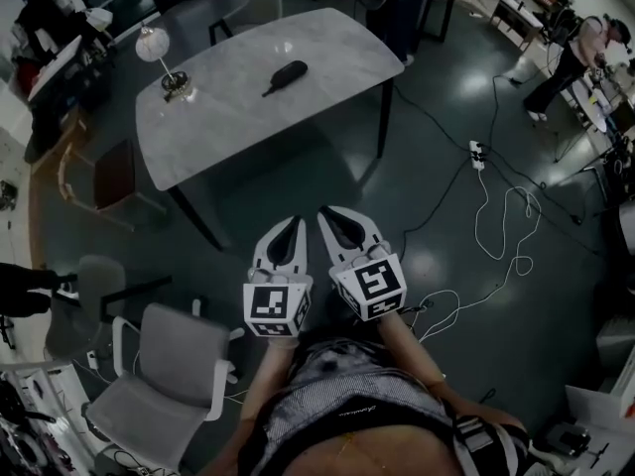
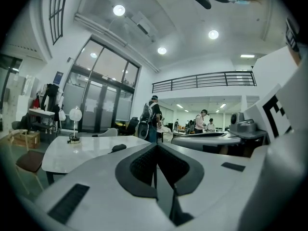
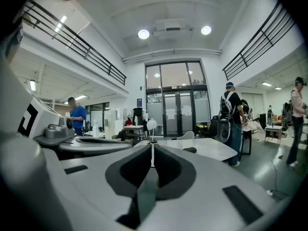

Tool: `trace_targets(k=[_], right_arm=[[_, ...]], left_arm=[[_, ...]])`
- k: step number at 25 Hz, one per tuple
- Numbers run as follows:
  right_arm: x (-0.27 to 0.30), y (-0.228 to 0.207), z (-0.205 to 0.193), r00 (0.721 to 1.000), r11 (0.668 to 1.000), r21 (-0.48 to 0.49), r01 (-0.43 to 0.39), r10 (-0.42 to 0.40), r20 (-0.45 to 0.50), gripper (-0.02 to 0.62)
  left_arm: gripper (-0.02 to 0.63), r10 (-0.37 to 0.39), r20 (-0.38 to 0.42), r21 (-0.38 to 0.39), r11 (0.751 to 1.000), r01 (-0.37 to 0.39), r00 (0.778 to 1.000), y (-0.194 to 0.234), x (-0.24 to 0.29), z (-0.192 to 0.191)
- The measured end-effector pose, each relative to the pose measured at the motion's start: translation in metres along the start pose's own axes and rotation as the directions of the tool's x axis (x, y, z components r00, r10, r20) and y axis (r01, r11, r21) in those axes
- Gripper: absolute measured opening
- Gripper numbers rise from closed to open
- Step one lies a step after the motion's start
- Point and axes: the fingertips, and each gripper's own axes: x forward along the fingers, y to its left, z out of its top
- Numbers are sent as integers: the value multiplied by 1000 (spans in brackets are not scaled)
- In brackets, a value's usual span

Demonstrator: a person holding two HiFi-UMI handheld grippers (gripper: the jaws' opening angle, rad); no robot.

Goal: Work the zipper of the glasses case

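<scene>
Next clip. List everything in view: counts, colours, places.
table: one, pale marbled top, ahead of the person
case: one, black, near the table's middle
lamp: one, white globe, on the table's left end
chairs: at least three; grey at near left, brown left of the table, pale behind it
power strip: one, white, right of the table
cables: several, white and dark, trailing from the strip
people: several, standing far off
left gripper: white, shut, empty
right gripper: white, shut, empty, beside the left
</scene>
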Motion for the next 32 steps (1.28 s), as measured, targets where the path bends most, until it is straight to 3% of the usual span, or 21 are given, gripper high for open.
trace_targets(k=[11,21,32], right_arm=[[33,-88,8,999,998,-32,-49,49,-9,69],[69,-114,8,998,998,14,-58,59,-15,69],[157,-157,14,1000,1000,-30,-5,5,-19,69]], left_arm=[[2,31,15,-10,999,-31,999,-11,91,12],[2,65,-19,-30,997,-65,998,17,125,8],[2,-12,-7,-37,999,12,1000,75,212,17]])
